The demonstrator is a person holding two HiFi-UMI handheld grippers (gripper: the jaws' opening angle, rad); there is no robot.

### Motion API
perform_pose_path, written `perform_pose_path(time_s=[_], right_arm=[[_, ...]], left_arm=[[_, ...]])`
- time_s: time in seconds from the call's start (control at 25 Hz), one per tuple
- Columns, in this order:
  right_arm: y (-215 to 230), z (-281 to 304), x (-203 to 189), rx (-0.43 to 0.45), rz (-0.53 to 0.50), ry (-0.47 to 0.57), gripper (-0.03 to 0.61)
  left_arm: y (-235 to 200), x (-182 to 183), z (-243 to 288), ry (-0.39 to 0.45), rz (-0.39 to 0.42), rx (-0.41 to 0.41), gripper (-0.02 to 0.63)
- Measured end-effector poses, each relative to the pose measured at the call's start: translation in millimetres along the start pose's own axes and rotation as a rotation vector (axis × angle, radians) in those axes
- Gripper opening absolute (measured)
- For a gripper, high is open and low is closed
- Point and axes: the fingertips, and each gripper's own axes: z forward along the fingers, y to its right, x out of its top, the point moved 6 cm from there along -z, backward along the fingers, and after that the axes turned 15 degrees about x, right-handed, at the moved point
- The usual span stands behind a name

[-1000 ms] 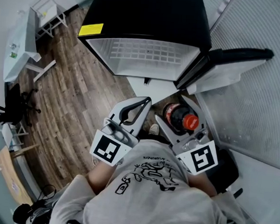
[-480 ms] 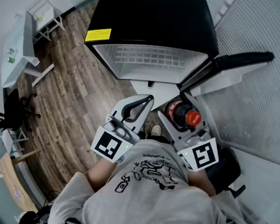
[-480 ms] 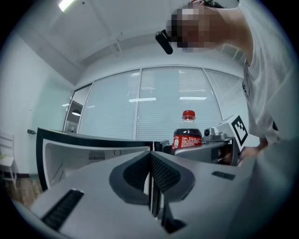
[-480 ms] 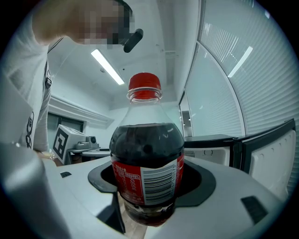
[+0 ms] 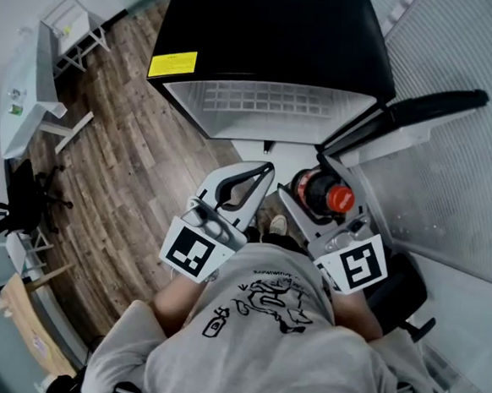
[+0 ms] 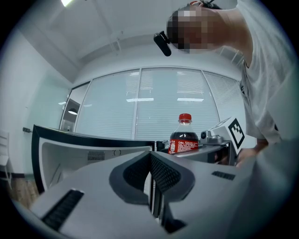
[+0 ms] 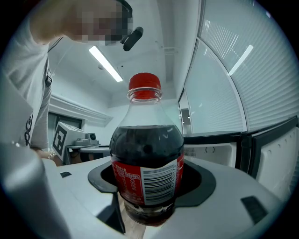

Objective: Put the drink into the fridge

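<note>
While the right gripper (image 7: 152, 181) grips the drink (image 7: 147, 149) (left gripper (image 6: 151, 173) closed, empty), the open fridge (image 5: 274, 49) stands on plank floor (image 5: 123, 144).

floor: wood planks (image 5: 139, 158) | left: white desk (image 5: 27, 89), black office chair (image 5: 21, 199) | right: glass wall with blinds (image 5: 470, 48) | ceiling: strip light (image 7: 106, 64) lit

Red-capped, red-labelled dark drink (image 7: 147, 144); black fridge (image 5: 268, 24) with yellow sticker (image 5: 172, 64).

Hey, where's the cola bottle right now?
In the head view the cola bottle is right of centre, held upright between the jaws of the right gripper, just in front of the open fridge.
</note>
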Motion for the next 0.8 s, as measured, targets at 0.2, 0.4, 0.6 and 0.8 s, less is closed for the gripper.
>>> perform_pose_path(time_s=[0.2, 0.4, 0.6, 0.8], right_arm=[[2.5, 6.4, -4.4, 0.003, -0.001, -0.016, 0.322], [7.7, 11.8, -9.4, -0.009, 0.011, -0.017, 0.322], [12.4, 17.4, -17.4, -0.01, -0.002, -0.036, 0.322], [20.4, 21.9, -26.6, -0.013, -0.008, -0.06, 0.322]], left_arm=[[-8.3, -8.1, 3.8, -0.023, 0.0, -0.009, 0.003], [-14.5, -16.1, 10.4, -0.026, 0.003, -0.02, 0.003], [-20.7, -26.0, 18.7, -0.025, 0.007, -0.031, 0.003], [-25.4, -37.4, 28.9, -0.036, 0.008, -0.049, 0.003]])
